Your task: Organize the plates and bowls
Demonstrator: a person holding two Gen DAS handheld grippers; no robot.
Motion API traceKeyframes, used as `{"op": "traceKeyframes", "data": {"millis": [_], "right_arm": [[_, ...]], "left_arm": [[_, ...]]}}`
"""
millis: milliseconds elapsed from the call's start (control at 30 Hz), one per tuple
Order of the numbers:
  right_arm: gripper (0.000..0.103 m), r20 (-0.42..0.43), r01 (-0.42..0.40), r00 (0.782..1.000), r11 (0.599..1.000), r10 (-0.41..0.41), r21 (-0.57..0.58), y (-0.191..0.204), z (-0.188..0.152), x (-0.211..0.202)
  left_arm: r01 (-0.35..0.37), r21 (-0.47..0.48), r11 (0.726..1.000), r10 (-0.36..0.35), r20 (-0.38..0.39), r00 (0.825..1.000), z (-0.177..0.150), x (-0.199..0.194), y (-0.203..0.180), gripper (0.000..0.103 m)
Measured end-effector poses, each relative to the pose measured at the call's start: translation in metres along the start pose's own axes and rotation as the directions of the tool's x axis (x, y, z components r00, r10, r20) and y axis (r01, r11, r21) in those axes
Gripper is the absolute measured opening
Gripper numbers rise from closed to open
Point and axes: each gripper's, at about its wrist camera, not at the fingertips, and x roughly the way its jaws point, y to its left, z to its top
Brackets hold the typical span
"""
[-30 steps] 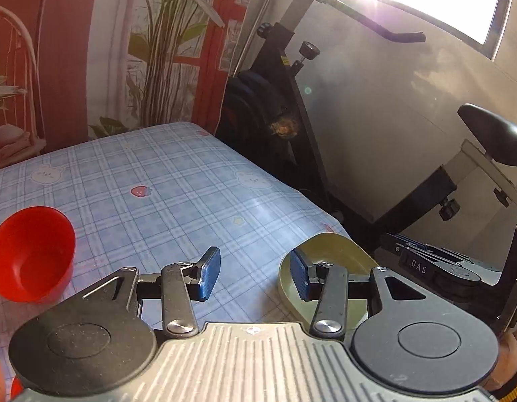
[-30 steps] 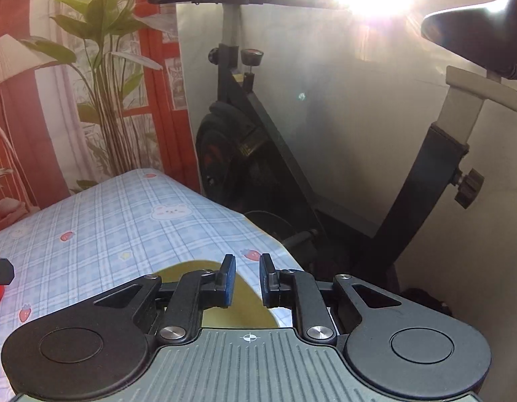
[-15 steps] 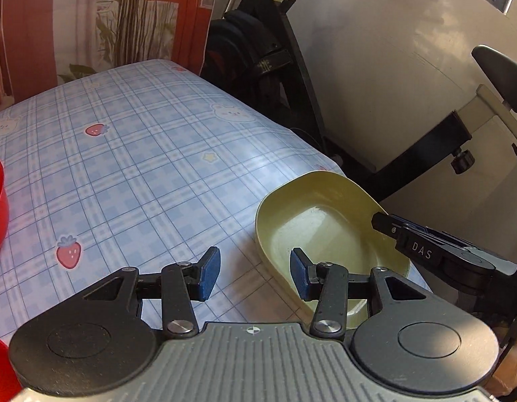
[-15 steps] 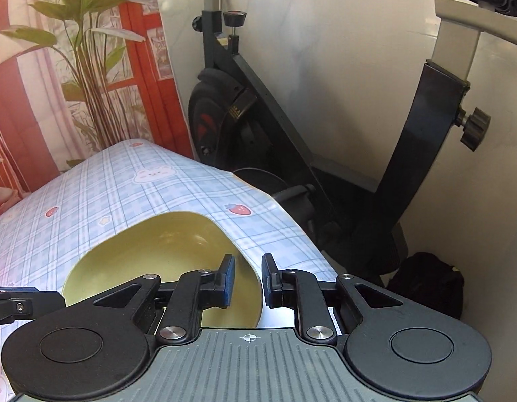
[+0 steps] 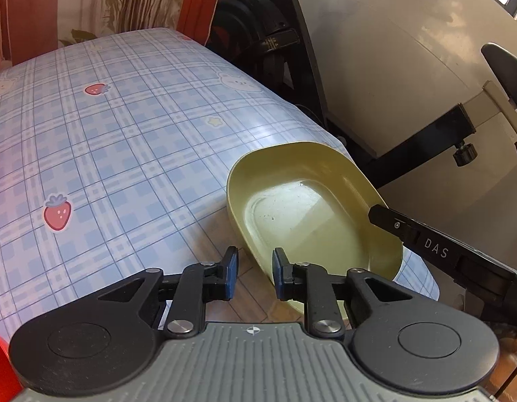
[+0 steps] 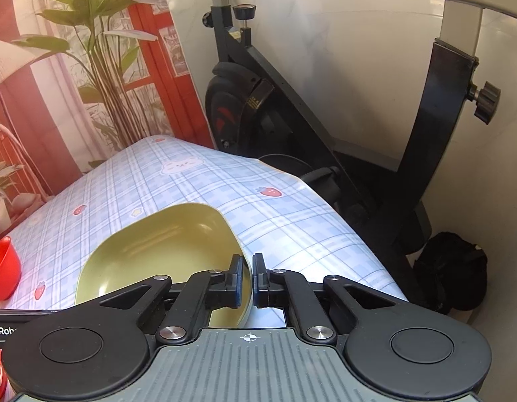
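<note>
blue plaid table (image 5: 131,140) with an exercise bike (image 6: 258,100) behind. yellow-green dish (image 5: 308,207) sits at the table's near right corner. right gripper (image 6: 247,279) has just closed its fingers onto the dish's rim. left gripper (image 5: 252,273) just narrowed, fingers apart, straddling the opposite rim, contact unclear.

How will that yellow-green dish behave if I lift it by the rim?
Probably stiff: the dish looks like moulded plastic, and its thin rim shows no bend where the right tool, its jaws just closed, pinches it. Likely light, being shallow and thin-walled. Its glossy surface may slip, and gripped at one edge it could tilt.
</note>
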Motion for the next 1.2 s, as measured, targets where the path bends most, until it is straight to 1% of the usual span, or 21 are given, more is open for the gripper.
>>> {"op": "traceKeyframes", "data": {"millis": [100,300,367,467,567,700,867,967,1067,1200], "right_arm": [[0.005,0.007,-0.014,1.000,1.000,0.014,0.001,0.007,-0.002,-0.008],[0.005,0.028,-0.032,0.999,0.999,0.032,-0.003,0.023,-0.001,-0.028],[0.005,0.035,-0.043,0.998,0.999,0.043,-0.011,0.030,0.001,-0.035],[0.005,0.043,-0.063,0.997,0.998,0.064,-0.033,0.044,0.006,-0.043],[0.005,0.055,-0.094,0.994,0.994,0.098,-0.058,0.064,0.013,-0.050],[0.005,0.069,-0.155,0.984,0.982,0.163,-0.105,0.101,0.020,-0.060],[0.005,0.068,-0.245,0.964,0.959,0.257,-0.145,0.150,0.018,-0.064],[0.005,0.057,-0.294,0.949,0.936,0.310,-0.193,0.191,0.014,-0.067],[0.005,0.045,-0.339,0.932,0.909,0.359,-0.241,0.230,0.007,-0.071],[0.005,0.005,-0.406,0.905,0.868,0.425,-0.287,0.279,-0.005,-0.074]], "left_arm": [[-0.023,0.005,1.000,0.022,0.014,1.000,-0.002,-0.006,0.006,0.018],[-0.030,0.004,1.000,0.030,0.045,0.999,-0.001,-0.027,0.014,0.018],[-0.036,0.003,0.999,0.036,0.071,0.997,-0.003,-0.042,0.014,0.018],[-0.042,-0.012,0.999,0.043,0.104,0.994,-0.005,-0.064,0.024,0.018],[-0.046,-0.029,0.999,0.049,0.129,0.990,-0.004,-0.083,0.035,0.018],[-0.057,-0.064,0.996,0.068,0.171,0.983,-0.002,-0.118,0.059,0.018],[-0.085,-0.113,0.990,0.110,0.241,0.964,-0.003,-0.168,0.093,0.019],[-0.116,-0.147,0.982,0.153,0.272,0.950,-0.007,-0.202,0.108,0.019],[-0.142,-0.189,0.972,0.195,0.303,0.933,-0.012,-0.233,0.128,0.019],[-0.163,-0.265,0.950,0.246,0.320,0.915,-0.025,-0.267,0.156,0.019]]}}
